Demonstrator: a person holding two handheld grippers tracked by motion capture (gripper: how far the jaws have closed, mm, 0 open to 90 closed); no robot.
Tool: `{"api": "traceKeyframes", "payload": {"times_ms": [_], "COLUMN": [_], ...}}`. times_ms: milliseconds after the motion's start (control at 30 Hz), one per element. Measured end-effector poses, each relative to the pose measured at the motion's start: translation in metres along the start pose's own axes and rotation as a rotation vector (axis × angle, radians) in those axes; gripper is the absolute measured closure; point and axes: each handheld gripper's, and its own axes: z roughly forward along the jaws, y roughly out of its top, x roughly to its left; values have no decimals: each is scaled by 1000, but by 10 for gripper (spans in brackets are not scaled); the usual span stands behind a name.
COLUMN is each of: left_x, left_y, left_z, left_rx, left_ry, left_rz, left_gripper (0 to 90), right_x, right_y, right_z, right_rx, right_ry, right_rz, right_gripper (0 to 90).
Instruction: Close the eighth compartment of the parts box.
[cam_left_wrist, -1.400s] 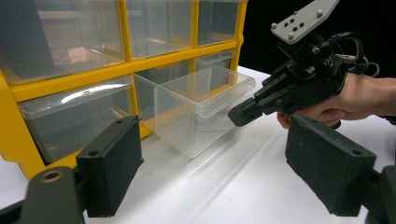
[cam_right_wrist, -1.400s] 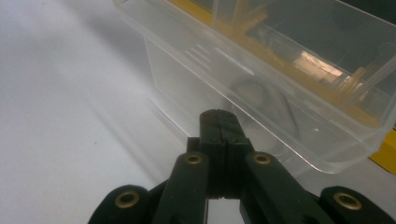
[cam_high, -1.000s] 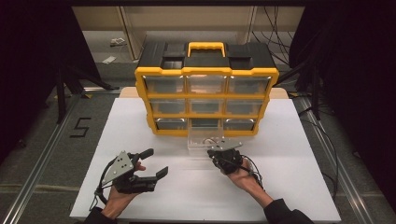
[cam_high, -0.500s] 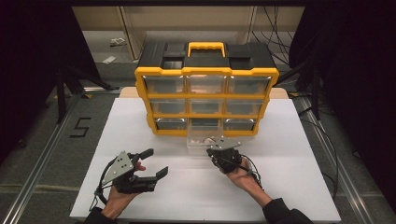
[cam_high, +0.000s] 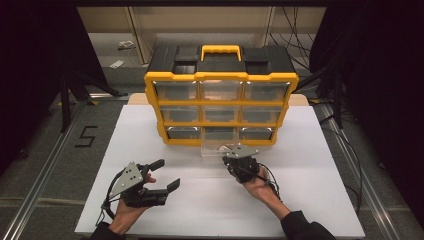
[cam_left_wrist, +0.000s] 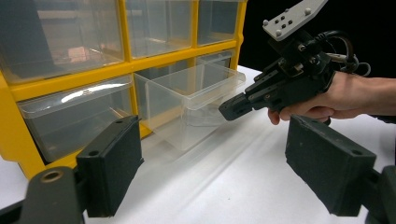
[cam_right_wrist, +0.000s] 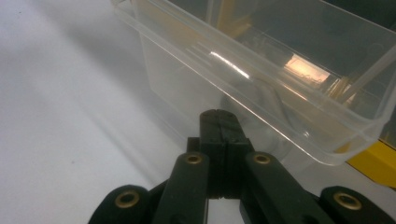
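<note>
Clear drawer (cam_high: 217, 148) pulled partly out of the bottom middle slot of the yellow organizer (cam_high: 220, 95), front end standing over the white desk (cam_high: 310, 165), back end apparently still inside the slot. Right gripper (cam_right_wrist: 219, 122) right at the drawer's front wall, jaws pressed together with nothing visible between them, tips low against the clear plastic; from the left gripper view, right gripper (cam_left_wrist: 233, 106) pointing at the front just under the rim. Left gripper (cam_high: 162, 175) resting well apart on the desk, jaws wide apart and empty. Inside the drawer something small and dark, too blurred to name. Probable step: pulling out or pushing in the drawer with the closed tips. Possible trouble from here: closed tips slipping off the smooth wall, because no real grip on it; drawer tilting and jamming in the slot if pressed off centre; drawer coming fully out and dropping with its content if pulled too far; light organizer sliding on the desk, since no hand steadying it. Safer with the left gripper holding the frame.
</note>
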Motion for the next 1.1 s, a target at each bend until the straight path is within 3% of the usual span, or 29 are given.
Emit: {"api": "traceKeyframes", "payload": {"times_ms": [1100], "left_x": [0], "left_y": [0], "left_z": [0], "left_rx": [0], "left_ry": [1], "left_rz": [0], "left_gripper": [185], "right_x": [-11], "right_y": [6], "right_z": [17], "right_rx": [-9], "right_ry": [-45], "right_rz": [25], "right_gripper": [900]}}
